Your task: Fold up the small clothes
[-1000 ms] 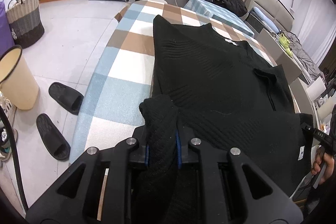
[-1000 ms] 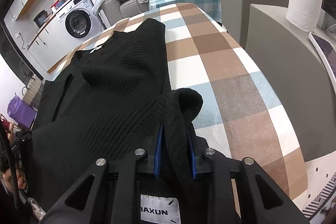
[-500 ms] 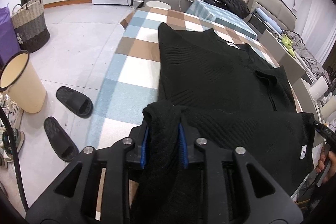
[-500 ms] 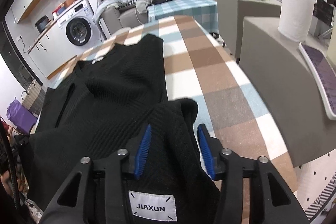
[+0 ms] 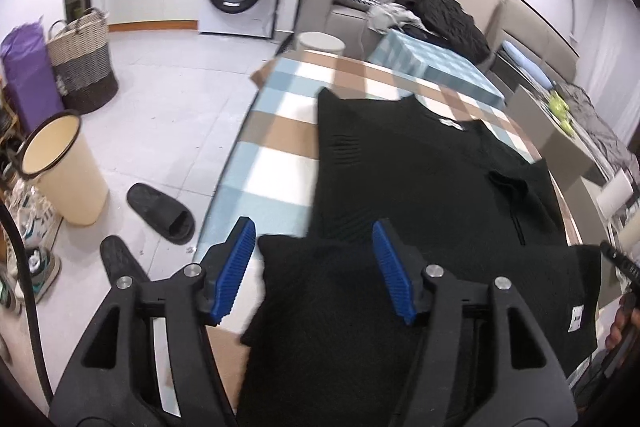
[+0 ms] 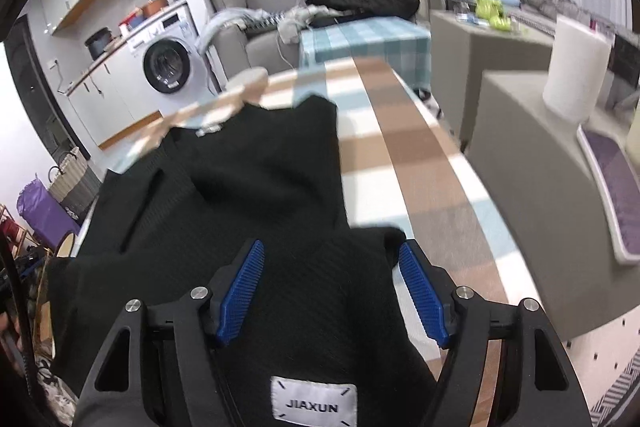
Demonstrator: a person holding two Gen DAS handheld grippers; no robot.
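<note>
- The black knit sweater (image 5: 420, 179) lies flat along the table's checked cloth (image 5: 276, 131), collar toward the far end. Its hem edge is doubled over the body at the near edge, which I read as the first fold laid down.
- The left gripper (image 5: 314, 263) stands with its jaws apart; they have just been opening. The folded corner lies between the blue pads (image 5: 240, 259), apparently free of them.
- The right gripper (image 6: 332, 287) is the same: jaws just spread, fabric between but unpinched, at the fold's other corner.
- Both corners were likely released together so the fold settles square.
- The sweater's left side runs close to the cloth's long edge.
</note>
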